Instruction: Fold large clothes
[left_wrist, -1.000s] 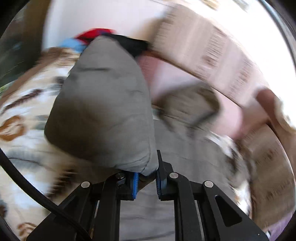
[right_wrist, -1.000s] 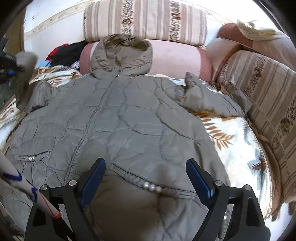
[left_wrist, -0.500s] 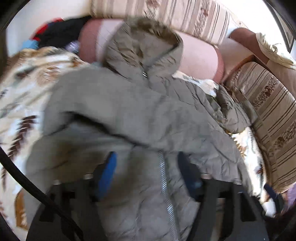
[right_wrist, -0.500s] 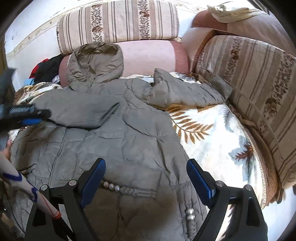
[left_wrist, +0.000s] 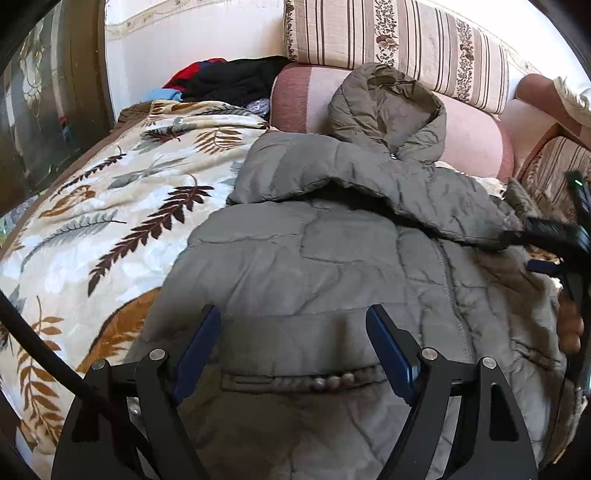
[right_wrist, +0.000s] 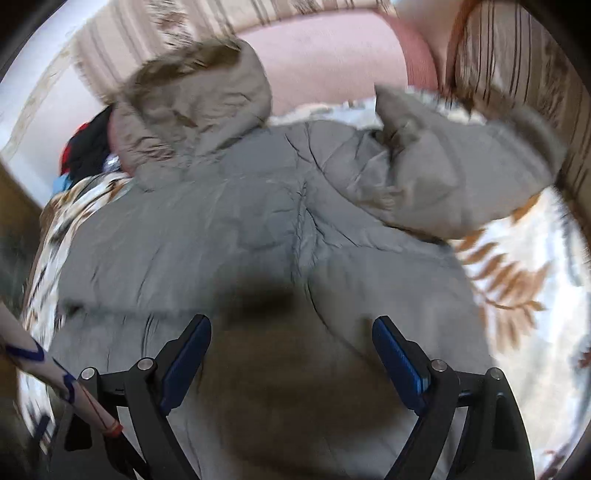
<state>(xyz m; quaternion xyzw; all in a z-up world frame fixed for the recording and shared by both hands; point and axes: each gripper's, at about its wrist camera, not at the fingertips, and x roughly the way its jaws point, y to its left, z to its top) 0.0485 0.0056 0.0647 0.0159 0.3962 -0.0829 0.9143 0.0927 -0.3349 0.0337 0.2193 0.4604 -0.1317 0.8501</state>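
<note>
With one sleeve (left_wrist: 332, 166) laid across the grey jacket (left_wrist: 314, 266) and the left gripper (left_wrist: 293, 347), whose jaws have just been opening, held empty, the sleeve (right_wrist: 461, 177) at upper right is judged next, to be taken by the open, empty right gripper (right_wrist: 291, 354).

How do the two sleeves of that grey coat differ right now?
The left sleeve is folded in, lying flat across the chest of the coat; the right sleeve sticks out sideways over the leaf-print blanket. The left sleeve looks smooth and straight; the right sleeve is bunched near the shoulder. Both are the same grey quilted fabric, and neither is held by a gripper.
</note>
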